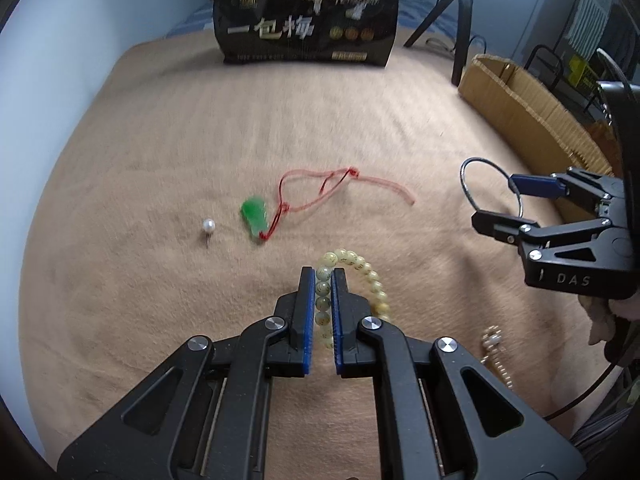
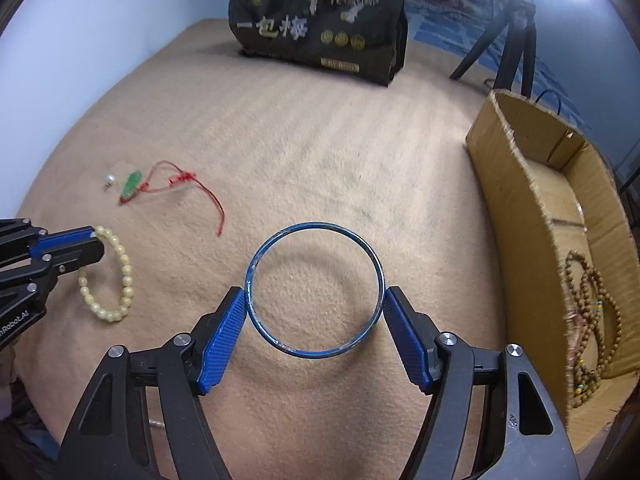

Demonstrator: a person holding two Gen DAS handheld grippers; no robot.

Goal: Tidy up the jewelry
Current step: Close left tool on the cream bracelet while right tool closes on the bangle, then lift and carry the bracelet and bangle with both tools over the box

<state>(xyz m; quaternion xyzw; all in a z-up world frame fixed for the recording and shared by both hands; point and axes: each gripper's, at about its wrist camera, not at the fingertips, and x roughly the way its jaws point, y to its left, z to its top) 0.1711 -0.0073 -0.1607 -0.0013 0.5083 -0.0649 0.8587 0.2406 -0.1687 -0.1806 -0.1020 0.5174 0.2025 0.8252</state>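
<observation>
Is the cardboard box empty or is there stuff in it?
Not empty. The box is open on top, and brown bead strings lie inside.

Left tool [image 1: 323, 280]: fingers nearly closed, pinching a strand between the blue pads [image 1: 307, 320], held low and level. Right tool [image 2: 314, 300]: fingers spread wide, each pad bearing on opposite sides of a ring.
</observation>
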